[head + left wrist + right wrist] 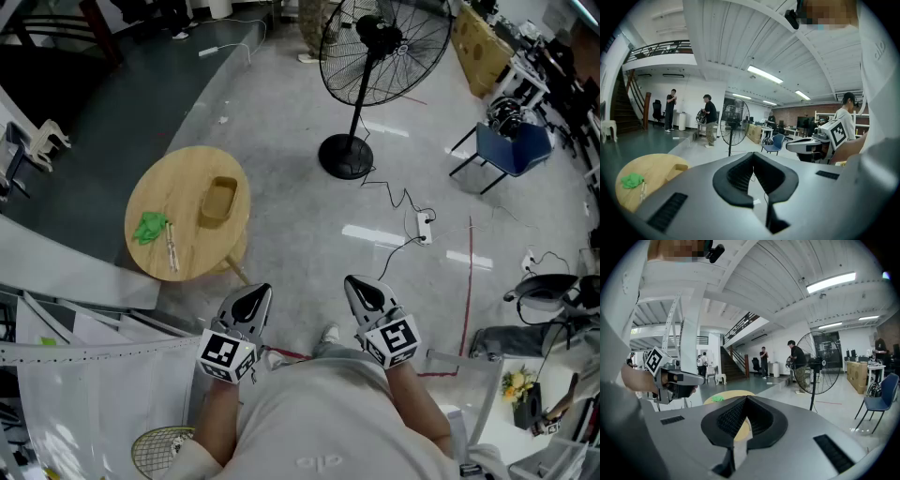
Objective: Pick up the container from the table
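The container [217, 202], a shallow tan rectangular tray, lies on the round wooden table [192, 169] at the left of the head view. It shows again at the left edge of the left gripper view, container [675, 170]. Both grippers are held close to the person's body, well short of the table, at the table's near right. My left gripper [255, 292] is shut and empty, its pads meeting at the tip [752, 157]. My right gripper [356, 284] is also shut with nothing in it [745, 399].
A green cloth [150, 227] and a thin stick [172, 246] lie on the table beside the container. A standing fan [380, 56], a blue chair [511, 145] and a power strip with cables [424, 225] stand on the grey floor. Several people stand far off.
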A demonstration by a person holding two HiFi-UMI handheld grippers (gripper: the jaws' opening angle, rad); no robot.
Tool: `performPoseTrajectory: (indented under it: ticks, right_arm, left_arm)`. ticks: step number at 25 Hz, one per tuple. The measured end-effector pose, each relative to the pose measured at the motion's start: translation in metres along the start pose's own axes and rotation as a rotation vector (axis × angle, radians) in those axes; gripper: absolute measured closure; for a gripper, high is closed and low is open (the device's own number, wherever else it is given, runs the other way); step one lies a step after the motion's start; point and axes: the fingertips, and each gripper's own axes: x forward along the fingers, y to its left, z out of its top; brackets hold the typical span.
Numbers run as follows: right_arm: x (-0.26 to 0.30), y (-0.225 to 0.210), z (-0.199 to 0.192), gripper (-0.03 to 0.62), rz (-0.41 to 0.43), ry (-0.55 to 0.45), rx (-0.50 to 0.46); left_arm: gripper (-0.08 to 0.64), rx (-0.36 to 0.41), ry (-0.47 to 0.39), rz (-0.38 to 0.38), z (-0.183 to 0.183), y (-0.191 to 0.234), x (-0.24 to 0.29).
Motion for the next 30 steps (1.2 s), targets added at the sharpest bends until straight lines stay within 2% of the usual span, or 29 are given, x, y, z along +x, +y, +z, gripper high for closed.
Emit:
performPoseTrajectory:
  ticks: [11, 18, 24, 30]
  right_arm:
    - [-0.031, -0.074, 0.000, 0.568, 0.006, -0.059, 0.054]
    - [-0.021, -0.111, -0.003, 0.568, -0.006, -0.053, 0.082]
    - [0.030, -0.126, -0.003, 0.568, 0.018, -0.015, 0.079]
    - [0.129, -0.133, 0.015, 0.568, 0.061, 0.035, 0.056]
  left_arm:
    - [0.543, 0.019, -0.009, 0.002, 0.019, -0.039, 0.073]
    - [0.543, 0.025, 0.003, 0.020, 0.023, -0.034, 0.103]
    - [0.543, 0.000, 0.025, 0.050, 0.016, 0.010, 0.125]
    - [0.543, -0.051, 0.016, 0.101, 0.022, 0.107, 0.150]
